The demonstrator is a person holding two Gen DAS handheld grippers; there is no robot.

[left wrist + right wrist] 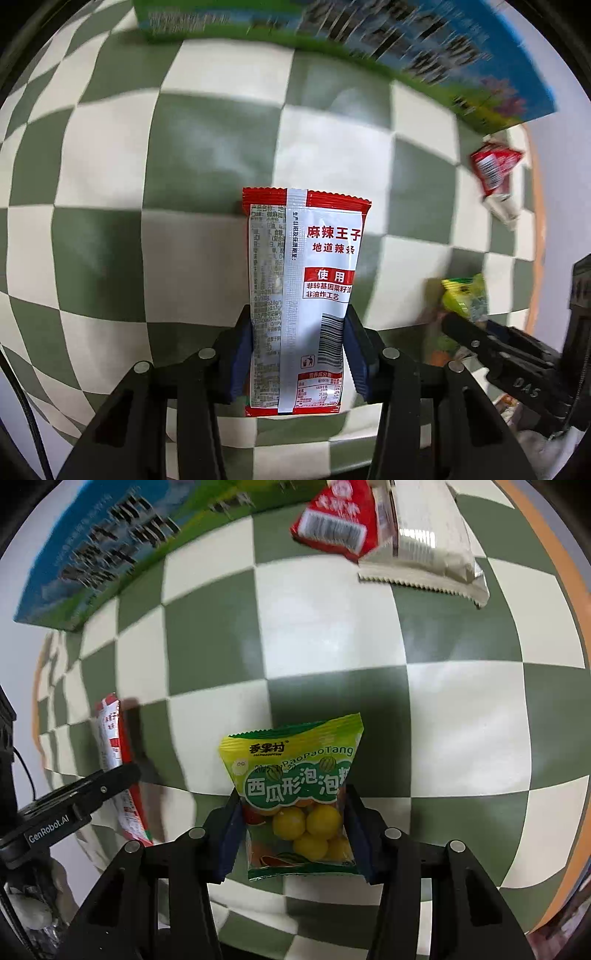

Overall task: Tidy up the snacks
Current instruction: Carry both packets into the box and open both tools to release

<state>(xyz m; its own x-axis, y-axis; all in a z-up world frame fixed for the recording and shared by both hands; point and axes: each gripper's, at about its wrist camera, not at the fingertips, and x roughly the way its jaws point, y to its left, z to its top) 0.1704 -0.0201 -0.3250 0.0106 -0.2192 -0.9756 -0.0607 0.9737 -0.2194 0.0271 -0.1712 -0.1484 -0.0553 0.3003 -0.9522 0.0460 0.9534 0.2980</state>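
L gripper is clamping the red-white sachet, "麻辣王子", long axis pointing away along the fingers, above the checkered cloth. R gripper is pinching the green candy bag, "PaoPaoTang", top edge pointing away.

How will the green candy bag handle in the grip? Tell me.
The candy bag is probably lumpy and shifty: round yellow balls show inside. Its glossy film looks slippery, so the right gripper, pinching it at the sides, might lose it.

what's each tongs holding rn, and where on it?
Left tongs: red-and-white snack packet, pinched across its lower half. Right tongs: green candy bag, gripped by both side edges.
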